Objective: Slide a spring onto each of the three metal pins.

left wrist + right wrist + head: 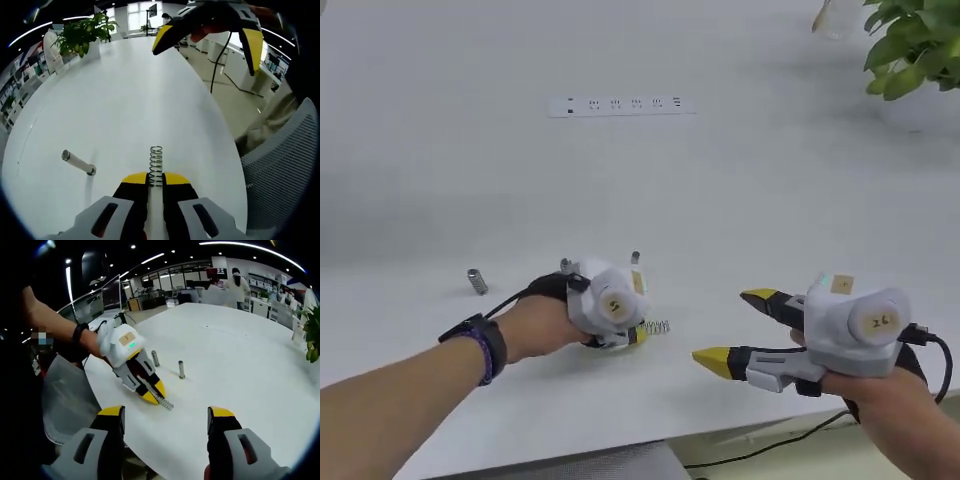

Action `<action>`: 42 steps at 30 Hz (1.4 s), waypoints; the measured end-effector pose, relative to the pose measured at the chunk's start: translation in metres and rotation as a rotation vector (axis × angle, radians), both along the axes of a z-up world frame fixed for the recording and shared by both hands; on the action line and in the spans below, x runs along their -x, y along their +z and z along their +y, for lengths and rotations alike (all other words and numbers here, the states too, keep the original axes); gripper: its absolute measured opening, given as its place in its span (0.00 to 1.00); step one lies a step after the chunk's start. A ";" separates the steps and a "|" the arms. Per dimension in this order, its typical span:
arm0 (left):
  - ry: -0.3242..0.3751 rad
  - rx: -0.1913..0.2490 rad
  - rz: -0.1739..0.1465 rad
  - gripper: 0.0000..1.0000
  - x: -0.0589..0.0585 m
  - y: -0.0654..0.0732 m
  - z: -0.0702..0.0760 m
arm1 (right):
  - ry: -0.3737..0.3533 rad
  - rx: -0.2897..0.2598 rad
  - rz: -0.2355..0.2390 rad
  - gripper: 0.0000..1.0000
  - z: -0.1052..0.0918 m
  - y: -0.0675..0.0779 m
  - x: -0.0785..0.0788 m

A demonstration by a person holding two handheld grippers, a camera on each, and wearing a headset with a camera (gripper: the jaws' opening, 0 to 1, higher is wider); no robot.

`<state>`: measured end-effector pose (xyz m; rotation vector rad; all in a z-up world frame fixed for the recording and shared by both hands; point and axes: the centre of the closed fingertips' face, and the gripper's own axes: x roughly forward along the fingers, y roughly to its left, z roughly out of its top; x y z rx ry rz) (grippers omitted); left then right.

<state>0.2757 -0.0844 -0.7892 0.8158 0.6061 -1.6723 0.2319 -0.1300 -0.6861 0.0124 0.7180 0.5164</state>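
My left gripper [636,335] rests low on the white table [720,200], shut on one end of a small steel spring [658,327]. In the left gripper view the spring [156,164] sticks out forward from the left gripper [156,180]. A metal pin [77,162] stands to its left. Two upright pins [635,257] [565,265] stand just behind that gripper. Another spring [477,281] stands upright further left; I cannot tell if a pin is inside it. My right gripper [735,328] hovers open to the right, nothing between its jaws. Its own view shows the right gripper [166,420], the left gripper [152,386], the spring [166,402] and two pins [155,358] [181,369].
A white power strip [622,105] lies at the back of the table. A potted plant [910,50] stands at the far right corner. The table's front edge runs just below both grippers, with a grey mesh chair [280,180] beyond it.
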 end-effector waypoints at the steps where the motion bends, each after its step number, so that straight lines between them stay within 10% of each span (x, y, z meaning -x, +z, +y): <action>1: 0.003 -0.003 0.005 0.03 0.000 0.000 0.001 | 0.000 -0.001 0.000 0.66 0.000 0.000 0.000; 18: 0.132 -0.010 0.054 0.02 -0.010 0.004 0.028 | 0.026 0.001 0.009 0.64 0.006 -0.003 0.000; 42: 0.237 0.059 0.016 0.02 -0.031 0.042 0.071 | 0.092 -0.024 0.001 0.61 0.032 -0.001 -0.012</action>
